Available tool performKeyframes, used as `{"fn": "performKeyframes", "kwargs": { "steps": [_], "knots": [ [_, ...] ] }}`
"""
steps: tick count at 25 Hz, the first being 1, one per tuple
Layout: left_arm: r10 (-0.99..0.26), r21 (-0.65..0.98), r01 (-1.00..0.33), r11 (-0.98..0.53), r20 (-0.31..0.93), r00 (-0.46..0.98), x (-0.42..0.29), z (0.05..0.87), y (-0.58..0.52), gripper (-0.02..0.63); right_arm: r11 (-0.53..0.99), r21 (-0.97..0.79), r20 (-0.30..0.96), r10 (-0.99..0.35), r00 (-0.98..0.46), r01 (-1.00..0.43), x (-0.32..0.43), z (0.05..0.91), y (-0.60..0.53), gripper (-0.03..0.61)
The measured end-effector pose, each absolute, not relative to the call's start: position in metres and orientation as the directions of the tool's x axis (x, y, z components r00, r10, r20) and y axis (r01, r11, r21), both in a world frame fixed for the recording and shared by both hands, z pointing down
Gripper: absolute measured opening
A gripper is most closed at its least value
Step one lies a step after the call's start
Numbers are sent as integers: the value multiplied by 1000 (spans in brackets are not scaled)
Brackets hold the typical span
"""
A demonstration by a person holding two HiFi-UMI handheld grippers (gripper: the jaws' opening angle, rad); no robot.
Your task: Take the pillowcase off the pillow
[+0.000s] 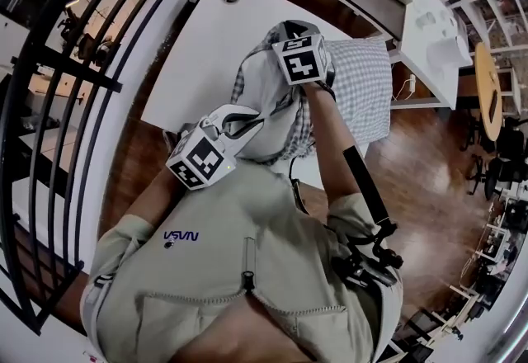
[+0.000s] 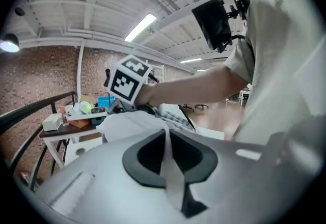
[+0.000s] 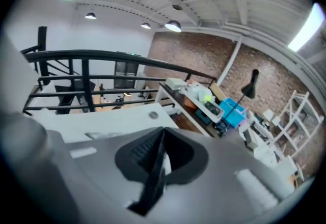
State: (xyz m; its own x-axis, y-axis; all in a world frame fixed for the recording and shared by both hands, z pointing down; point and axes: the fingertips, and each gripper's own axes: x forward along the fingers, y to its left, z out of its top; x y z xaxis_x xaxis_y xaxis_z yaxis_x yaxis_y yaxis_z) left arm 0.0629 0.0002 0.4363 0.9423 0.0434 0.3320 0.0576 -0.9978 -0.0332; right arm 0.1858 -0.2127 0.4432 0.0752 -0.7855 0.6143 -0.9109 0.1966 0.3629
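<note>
Below, checkered pillowcase (image 1: 363, 89) on white table (image 1: 206, 48), wood floor (image 1: 429, 163)

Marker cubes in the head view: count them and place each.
2: one marker cube above the pillow, another at its near edge by the person's chest. None seems hidden.

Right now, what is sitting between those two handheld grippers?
The white pillow, with the checked pillowcase bunched round its edges, fills the stretch between the left gripper and the right gripper. The head view shows this best.
</note>
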Motion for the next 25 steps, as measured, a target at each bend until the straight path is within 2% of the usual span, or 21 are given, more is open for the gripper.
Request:
{"fn": "performKeyframes", "kwargs": {
  "steps": [2,4,7,10,13,15,17,19,21,23,25],
  "knots": [
    [11,-29,19,-999,269,963,50,419,-14,25,61,360,608,-772,185,-931,230,447,-205,6],
    [-55,48,-67,-997,222,973,35,415,-46,25,-60,382,590,-752,293,-922,274,444,-190,6],
    [-168,149,-200,-968,204,964,25,428,-110,24,-160,367,553,-755,353,-916,308,441,-177,6],
    [-270,172,-320,-932,258,928,44,452,-170,28,-132,330,543,-783,302,-935,300,453,-177,10],
    [-303,125,-358,-925,321,897,75,476,-197,38,-47,278,523,-830,192,-960,275,453,-180,28],
    [-314,106,-372,-922,354,881,86,492,-206,40,-53,251,487,-856,173,-966,269,442,-168,30],
    [-340,114,-406,-907,373,863,81,503,-215,45,-80,206,437,-884,164,-975,260,426,-147,54],
    [-404,135,-475,-870,359,841,62,504,-229,106,-86,160,389,-910,142,-983,244,415,-123,61],
    [-453,158,-524,-837,337,825,37,499,-231,105,-90,115,372,-920,127,-989,224,417,-96,65],
    [-404,176,-487,-856,361,840,17,503,-203,123,-91,61,406,-907,109,-994,194,437,-64,78],
    [-288,163,-385,-908,424,859,10,517,-154,187,-71,23,470,-880,74,-997,163,464,-37,94]
  ]
}}
